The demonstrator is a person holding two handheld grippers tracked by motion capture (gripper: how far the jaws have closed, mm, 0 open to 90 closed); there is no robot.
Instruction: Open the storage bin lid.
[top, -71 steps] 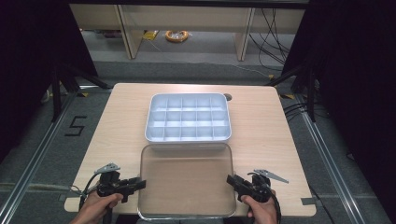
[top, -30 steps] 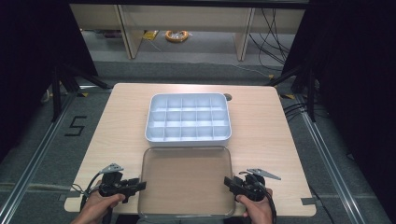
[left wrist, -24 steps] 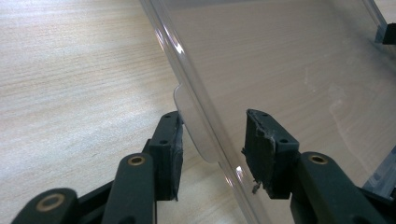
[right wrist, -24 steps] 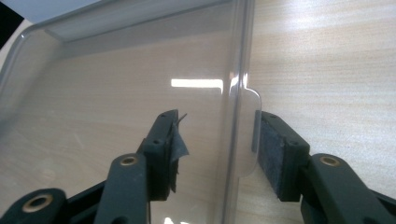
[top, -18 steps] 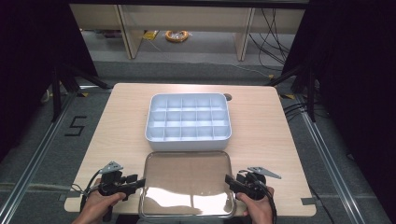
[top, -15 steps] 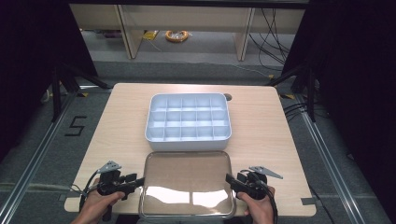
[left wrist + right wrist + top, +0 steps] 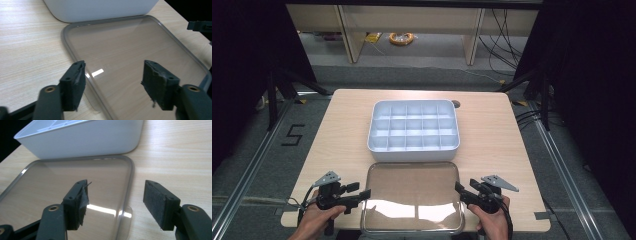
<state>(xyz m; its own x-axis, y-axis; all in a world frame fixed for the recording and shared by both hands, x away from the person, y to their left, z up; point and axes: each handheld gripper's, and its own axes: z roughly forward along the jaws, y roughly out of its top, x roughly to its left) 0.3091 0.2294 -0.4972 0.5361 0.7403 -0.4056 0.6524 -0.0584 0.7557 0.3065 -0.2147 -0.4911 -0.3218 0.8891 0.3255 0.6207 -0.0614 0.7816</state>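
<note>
Clear plastic, grey at the rim, makes up the flat lid (image 7: 412,197) that lies on the pale wood-grain table (image 7: 342,130), and each of its side edges runs between one pair of black jaws. The left gripper (image 7: 113,81) has its jaws wide apart, one over bare wood outside the lid's edge and the other over the lid's clear panel; nothing is clamped. The right gripper (image 7: 117,203) stands the same way, jaws spread, the lid's rounded near corner and a small tab on its rim lying in the gap between them. Just beyond both sets of jaws, touching or nearly touching the lid's far edge, sits a white compartment tray (image 7: 413,125), whose plain outer wall closes off the way ahead in both gripper views. In the left gripper view the other gripper's dark tip shows past the lid's far side.

From the high view the tray's grid of empty cells is visible, as are the hands (image 7: 314,220) on the handles, the grey three-cornered plates, a dark grommet hole (image 7: 456,104) in the table, grey floor marked with a 5 (image 7: 293,135), and an orange cable coil (image 7: 402,38) beneath a bench behind.
</note>
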